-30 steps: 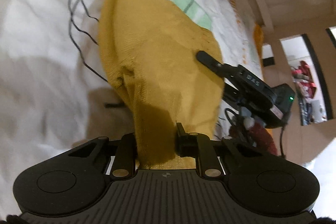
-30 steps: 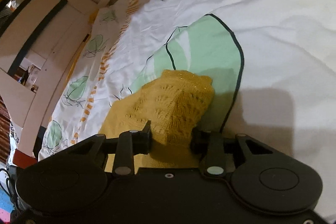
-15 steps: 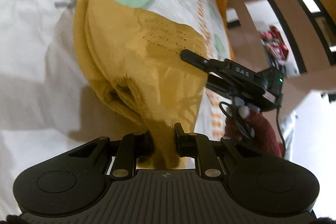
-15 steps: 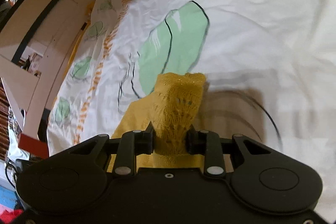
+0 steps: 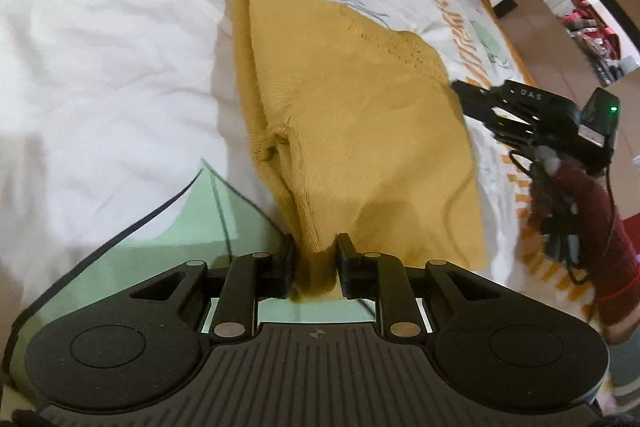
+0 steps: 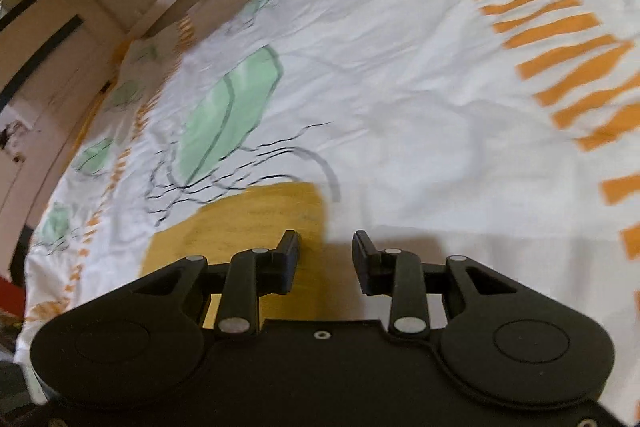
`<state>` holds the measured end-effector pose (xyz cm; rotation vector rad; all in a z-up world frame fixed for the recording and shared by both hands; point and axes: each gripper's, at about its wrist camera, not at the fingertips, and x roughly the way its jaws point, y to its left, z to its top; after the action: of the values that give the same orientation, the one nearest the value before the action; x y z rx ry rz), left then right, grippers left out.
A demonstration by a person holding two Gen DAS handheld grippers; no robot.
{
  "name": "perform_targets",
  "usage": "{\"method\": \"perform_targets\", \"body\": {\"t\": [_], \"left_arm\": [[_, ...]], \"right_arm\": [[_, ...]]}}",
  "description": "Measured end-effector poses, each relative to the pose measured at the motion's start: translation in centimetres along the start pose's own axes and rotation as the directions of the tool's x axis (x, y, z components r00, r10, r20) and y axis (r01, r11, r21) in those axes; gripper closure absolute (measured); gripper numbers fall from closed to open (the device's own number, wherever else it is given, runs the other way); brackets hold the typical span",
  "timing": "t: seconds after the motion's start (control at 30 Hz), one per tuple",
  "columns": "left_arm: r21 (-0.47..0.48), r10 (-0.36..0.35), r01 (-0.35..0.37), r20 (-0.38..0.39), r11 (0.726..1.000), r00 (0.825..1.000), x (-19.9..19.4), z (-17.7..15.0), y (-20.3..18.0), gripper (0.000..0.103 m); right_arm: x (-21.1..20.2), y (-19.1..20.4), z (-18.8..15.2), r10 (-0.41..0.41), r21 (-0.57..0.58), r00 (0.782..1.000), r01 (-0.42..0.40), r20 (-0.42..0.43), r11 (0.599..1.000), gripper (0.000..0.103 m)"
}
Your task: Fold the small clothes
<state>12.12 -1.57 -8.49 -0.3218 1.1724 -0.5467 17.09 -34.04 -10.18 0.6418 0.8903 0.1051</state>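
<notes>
The left gripper (image 5: 314, 263) had its jaws clamped on a bunched corner of the yellow knit garment (image 5: 360, 115), the cloth pinched tight between the two black pads and a little tail of it poking out behind them. Those jaws had just eased a touch wider, yet the knit was gripped between them all the same. From that pinch the garment fanned away over the bed sheet (image 5: 100, 67), doubled over on itself, with a thick folded edge running along its left side and an open lacy stitch showing near its far corner. It lay flat on the sheet towards the edge of the bed that carries the orange dashes.

Over on the other side, the right gripper (image 6: 326, 259) showed its jaws apart with nothing between them, only sheet and shadow in the gap. They had just been opening, and the yellow garment (image 6: 256, 223) lay flat under and beside the left-hand pad, its near corner reaching just into the gap. In the left wrist view the right gripper (image 5: 464, 95) sat just beside the garment's right edge, held by a hand in a dark red sleeve (image 5: 592, 227).

The sheet was white and wrinkled, printed with green leaves (image 6: 228, 115) outlined in black.
</notes>
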Motion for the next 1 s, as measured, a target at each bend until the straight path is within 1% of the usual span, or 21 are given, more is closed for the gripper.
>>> {"method": "perform_targets", "body": {"t": [0.07, 0.1, 0.17, 0.2, 0.23, 0.27, 0.3, 0.33, 0.37, 0.4, 0.47, 0.5, 0.53, 0.57, 0.6, 0.63, 0.7, 0.8, 0.87, 0.9, 1.0], "left_arm": [[0.035, 0.041, -0.042, 0.043, 0.999, 0.998, -0.1, -0.5, -0.7, 0.078], [0.05, 0.058, -0.061, 0.063, 0.997, 0.996, -0.2, -0.7, -1.3, 0.077], [0.077, 0.089, -0.098, 0.112, 0.992, 0.99, 0.1, -1.0, -2.3, 0.074], [0.084, 0.105, -0.118, 0.141, 0.989, 0.984, 0.1, -1.2, -2.8, 0.072], [0.089, 0.116, -0.131, 0.163, 0.987, 0.98, -0.2, -1.6, -3.0, 0.07], [0.092, 0.133, -0.152, 0.186, 0.984, 0.974, -0.4, -1.6, -3.4, 0.068], [0.097, 0.15, -0.173, 0.208, 0.98, 0.967, -0.9, -2.0, -3.7, 0.064], [0.102, 0.165, -0.193, 0.234, 0.976, 0.958, -1.4, -2.3, -3.8, 0.059], [0.107, 0.18, -0.215, 0.267, 0.971, 0.947, -1.7, -2.2, -4.2, 0.057], [0.11, 0.185, -0.225, 0.288, 0.968, 0.94, -3.1, -3.1, -3.3, 0.057], [0.1, 0.206, -0.252, 0.336, 0.962, 0.919, -4.0, -2.5, -3.7, 0.056], [0.091, 0.219, -0.267, 0.36, 0.959, 0.907, -4.3, -1.9, -3.9, 0.052], [0.085, 0.227, -0.277, 0.377, 0.957, 0.898, -4.6, -1.5, -4.0, 0.044], [0.081, 0.236, -0.287, 0.387, 0.954, 0.892, -4.6, -0.6, -4.1, 0.041], [0.079, 0.243, -0.295, 0.387, 0.952, 0.89, -4.6, -0.1, -4.2, 0.04], [0.07, 0.257, -0.306, 0.386, 0.949, 0.886, -4.4, 0.9, -4.2, 0.04], [0.063, 0.28, -0.328, 0.384, 0.943, 0.88, -3.6, 2.9, -4.5, 0.04], [0.041, 0.321, -0.359, 0.363, 0.933, 0.875, -1.6, 5.6, -4.4, 0.04], [0.042, 0.336, -0.372, 0.348, 0.927, 0.875, -0.4, 6.6, -4.2, 0.039], [0.044, 0.355, -0.39, 0.331, 0.92, 0.874, 0.5, 7.4, -4.2, 0.039], [0.041, 0.409, -0.441, 0.302, 0.897, 0.861, 2.1, 7.8, -3.9, 0.037]], "right_arm": [[-0.5, -0.1, -0.1, -0.009, -0.01, 1.0, 0.009, 0.02, 1.0, 0.059], [-1.2, -0.2, -0.2, -0.005, -0.012, 0.999, 0.005, 0.034, 1.0, 0.057], [-2.1, -0.1, -0.3, 0.009, -0.024, 0.998, -0.007, 0.065, 1.0, 0.047], [-2.6, 0.0, -0.5, 0.011, -0.04, 0.997, -0.008, 0.081, 0.999, 0.04], [-2.8, 0.3, -0.5, 0.013, -0.054, 0.996, -0.008, 0.093, 0.998, 0.037], [-3.2, 0.6, -0.7, 0.019, -0.07, 0.995, -0.012, 0.101, 0.997, 0.037], [-3.4, 1.0, -0.9, 0.024, -0.087, 0.994, -0.015, 0.106, 0.996, 0.036], [-3.6, 1.1, -1.1, 0.031, -0.102, 0.993, -0.02, 0.111, 0.995, 0.03], [-3.8, 1.2, -1.2, 0.037, -0.115, 0.993, -0.023, 0.116, 0.993, 0.027], [-3.9, 1.4, -1.4, 0.042, -0.129, 0.992, -0.026, 0.122, 0.991, 0.024], [-4.2, 1.8, -1.6, 0.047, -0.161, 0.99, -0.025, 0.132, 0.987, 0.023], [-4.1, 2.1, -1.6, 0.047, -0.173, 0.99, -0.023, 0.136, 0.985, 0.019], [-4.0, 2.4, -1.7, 0.045, -0.186, 0.989, -0.019, 0.139, 0.982, 0.014], [-3.8, 2.6, -1.7, 0.042, -0.196, 0.989, -0.013, 0.142, 0.981, 0.011], [-3.7, 2.7, -1.7, 0.039, -0.202, 0.989, -0.01, 0.143, 0.979, 0.007], [-3.4, 2.8, -1.7, 0.036, -0.205, 0.989, -0.007, 0.141, 0.979, 0.004], [-2.8, 2.9, -1.7, 0.017, -0.217, 0.991, 0.013, 0.135, 0.976, 0.0], [-1.6, 3.1, -1.6, -0.032, -0.247, 0.99, 0.067, 0.141, 0.967, 0.0], [-0.8, 3.1, -1.6, -0.054, -0.248, 0.989, 0.088, 0.14, 0.965, 0.0], [-0.5, 3.1, -1.5, -0.062, -0.245, 0.988, 0.095, 0.139, 0.965, 0.0], [0.3, 2.9, -1.3, -0.087, -0.234, 0.986, 0.119, 0.141, 0.965, 0.0]]}}
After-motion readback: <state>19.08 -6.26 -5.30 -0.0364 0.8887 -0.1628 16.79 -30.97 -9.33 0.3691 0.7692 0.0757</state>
